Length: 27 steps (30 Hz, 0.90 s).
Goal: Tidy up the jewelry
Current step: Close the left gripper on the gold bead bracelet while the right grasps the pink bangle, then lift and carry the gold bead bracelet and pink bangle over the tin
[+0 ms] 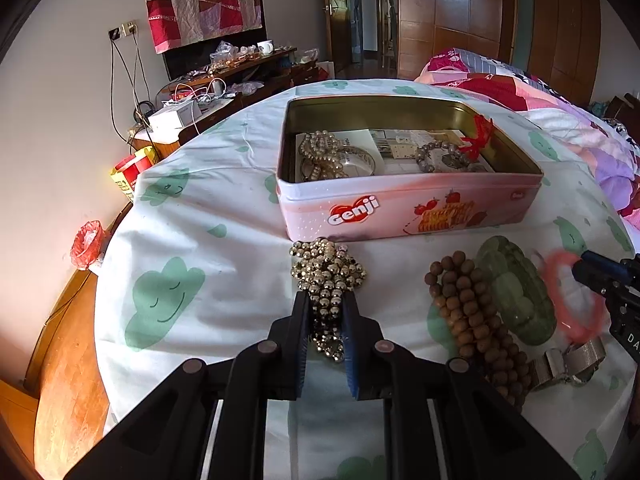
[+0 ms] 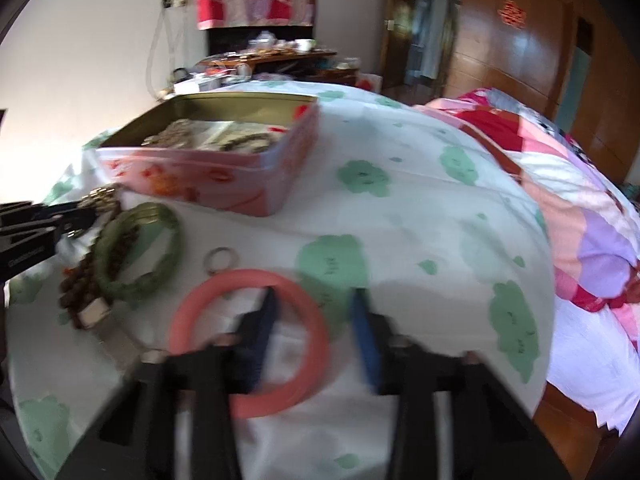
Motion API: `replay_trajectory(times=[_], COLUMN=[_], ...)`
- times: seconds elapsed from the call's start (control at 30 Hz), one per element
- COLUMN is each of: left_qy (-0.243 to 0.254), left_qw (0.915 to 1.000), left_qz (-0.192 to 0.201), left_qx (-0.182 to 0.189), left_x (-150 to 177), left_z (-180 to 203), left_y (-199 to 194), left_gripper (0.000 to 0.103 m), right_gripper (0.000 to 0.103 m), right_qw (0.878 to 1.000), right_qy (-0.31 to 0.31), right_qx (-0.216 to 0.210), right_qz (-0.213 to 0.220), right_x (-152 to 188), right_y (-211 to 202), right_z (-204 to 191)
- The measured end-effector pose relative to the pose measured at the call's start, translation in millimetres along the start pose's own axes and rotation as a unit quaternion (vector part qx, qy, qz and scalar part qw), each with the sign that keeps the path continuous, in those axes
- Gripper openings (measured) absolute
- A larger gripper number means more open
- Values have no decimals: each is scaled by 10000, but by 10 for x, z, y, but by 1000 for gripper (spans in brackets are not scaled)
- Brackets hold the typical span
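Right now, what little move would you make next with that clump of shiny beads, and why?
Probably lift the left gripper and carry the gold beads forward over the tin. The gripper looks shut on the beads, the open tin sits just ahead, and it already holds other jewelry.

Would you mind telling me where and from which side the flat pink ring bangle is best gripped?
Grip the flat pink ring bangle across its thin right-hand band, coming from above. It lies flat on the cloud-print sheet, and the right hand-held gripper, open, already has one finger inside the hoop, one outside.
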State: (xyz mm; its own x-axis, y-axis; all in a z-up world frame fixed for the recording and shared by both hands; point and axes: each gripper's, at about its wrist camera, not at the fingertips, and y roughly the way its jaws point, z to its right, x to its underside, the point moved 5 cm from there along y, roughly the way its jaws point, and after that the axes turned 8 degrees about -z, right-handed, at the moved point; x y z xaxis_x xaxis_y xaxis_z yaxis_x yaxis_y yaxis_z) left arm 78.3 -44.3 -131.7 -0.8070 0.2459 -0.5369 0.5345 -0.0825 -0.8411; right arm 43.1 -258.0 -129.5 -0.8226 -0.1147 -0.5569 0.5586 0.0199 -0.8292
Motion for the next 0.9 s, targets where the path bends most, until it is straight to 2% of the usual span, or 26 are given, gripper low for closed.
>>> replay_trajectory(times=[0.03, 0.13, 0.5, 0.67, 0.9], left_qy=[2, -20, -40, -35, -33], left_qw=[10000, 10000, 10000, 9999, 9996], left_qz=[9, 48, 62, 86, 285], left_qx=[-3, 5, 37, 43, 44], left_x=[8, 23, 42, 46, 21], left_z=[-4, -21, -30, -35, -42], left_y=[-4, -40, -49, -75, -254], left_gripper=[14, 10, 10, 10, 10], right_gripper=[13, 12, 14, 13, 12], right_qw=[9999, 9993, 9997, 9990, 9987], right_qy=[-96, -302, -217, -389, -334], right_qx=[60, 234, 89, 205, 106], right_qz=[-5, 54, 41, 69, 361], right_x=[-1, 19, 3, 6, -35], right_y=[-5, -17, -2, -13, -158], right_z=[-46, -126, -60, -115, -138])
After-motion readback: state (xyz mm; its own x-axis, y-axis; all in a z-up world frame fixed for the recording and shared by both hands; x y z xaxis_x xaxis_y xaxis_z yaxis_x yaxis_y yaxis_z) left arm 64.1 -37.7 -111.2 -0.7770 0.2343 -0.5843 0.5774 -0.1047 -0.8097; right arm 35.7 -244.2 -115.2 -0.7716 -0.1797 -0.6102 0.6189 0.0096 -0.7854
